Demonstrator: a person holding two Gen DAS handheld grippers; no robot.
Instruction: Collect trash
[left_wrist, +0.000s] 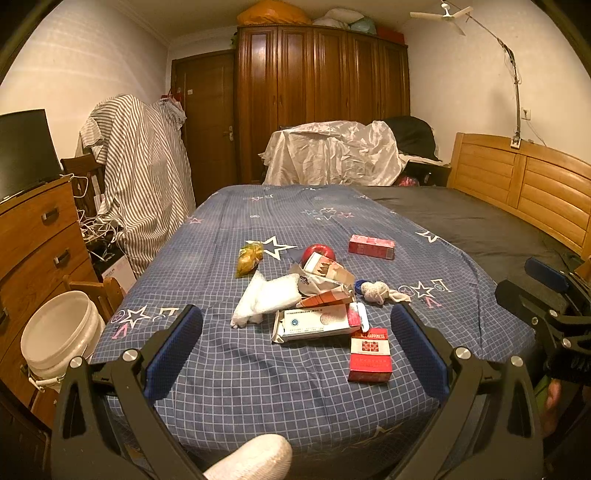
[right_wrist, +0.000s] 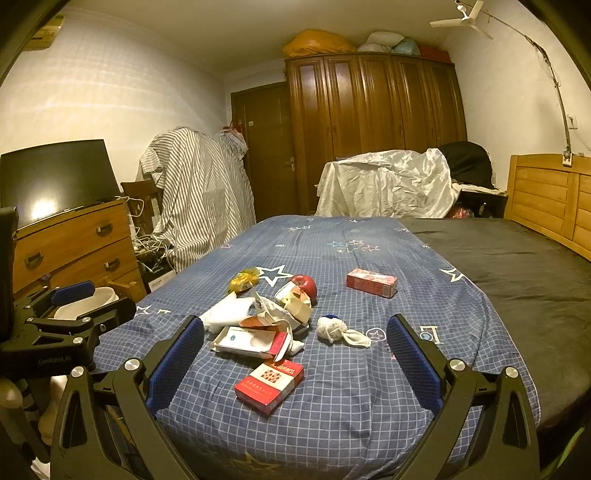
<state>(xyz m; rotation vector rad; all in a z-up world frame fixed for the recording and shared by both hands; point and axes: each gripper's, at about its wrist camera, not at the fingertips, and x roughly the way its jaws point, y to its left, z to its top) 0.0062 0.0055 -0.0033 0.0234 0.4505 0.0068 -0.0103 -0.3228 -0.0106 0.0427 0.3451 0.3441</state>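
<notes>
Both grippers hover over the near edge of the bed, fingers spread wide and holding nothing: the left gripper and the right gripper. The trash lies heaped on the blue checked sheet just beyond them. A red cigarette pack lies nearest; a red box sits apart at 1 o'clock. A white bucket stands off the bed at 9 o'clock.

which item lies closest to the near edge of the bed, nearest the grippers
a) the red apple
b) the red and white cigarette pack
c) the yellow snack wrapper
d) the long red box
b: the red and white cigarette pack lies alone in front of the pile, while the red apple, yellow snack wrapper and long red box sit farther back on the bed.
</notes>
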